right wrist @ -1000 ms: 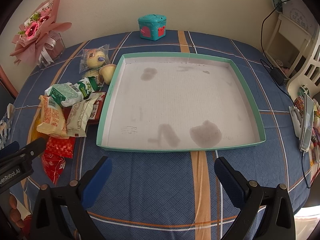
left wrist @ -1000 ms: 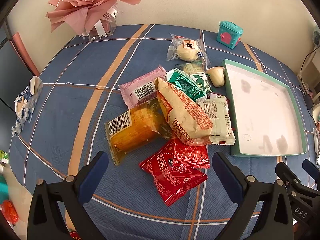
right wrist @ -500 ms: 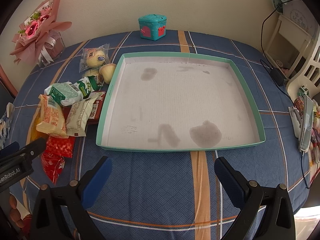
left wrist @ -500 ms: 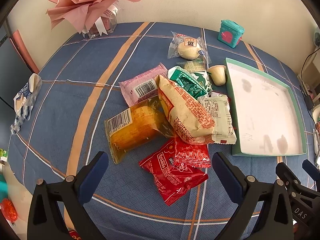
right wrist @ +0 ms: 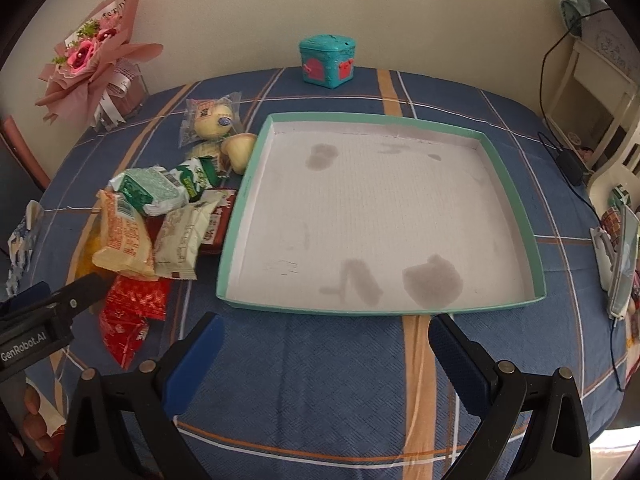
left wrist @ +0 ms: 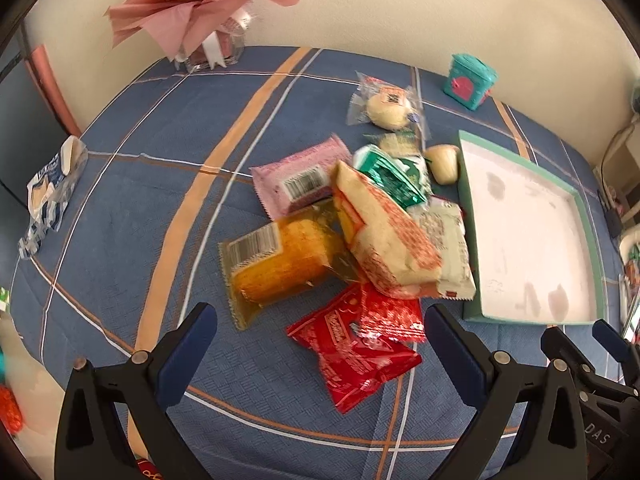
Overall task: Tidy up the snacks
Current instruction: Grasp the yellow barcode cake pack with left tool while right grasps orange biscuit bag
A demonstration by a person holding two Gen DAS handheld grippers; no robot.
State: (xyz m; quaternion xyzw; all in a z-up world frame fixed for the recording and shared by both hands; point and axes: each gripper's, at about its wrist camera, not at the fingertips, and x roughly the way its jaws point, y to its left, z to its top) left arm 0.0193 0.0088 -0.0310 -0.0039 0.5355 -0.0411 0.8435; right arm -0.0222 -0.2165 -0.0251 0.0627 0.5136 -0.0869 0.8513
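I see pink bouquet [left wrist: 192,4] at table's far left corner, teal box [right wrist: 328,61] by wall, phone [right wrist: 624,264] at right edge.

Your table [right wrist: 320,360] wears a blue plaid cloth — on it lie the snacks [left wrist: 360,240], tray [right wrist: 516,184], teal box [right wrist: 327,62] and bouquet [left wrist: 200,4]

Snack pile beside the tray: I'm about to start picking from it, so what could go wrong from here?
1. The packets overlap: the cream packet lies on the orange cake packet and the red packets, so pulling a lower one may scatter the others.
2. The open left tool could pinch both stacked red packets together.
3. The small pudding cup sits against the tray wall, leaving little room for a finger.
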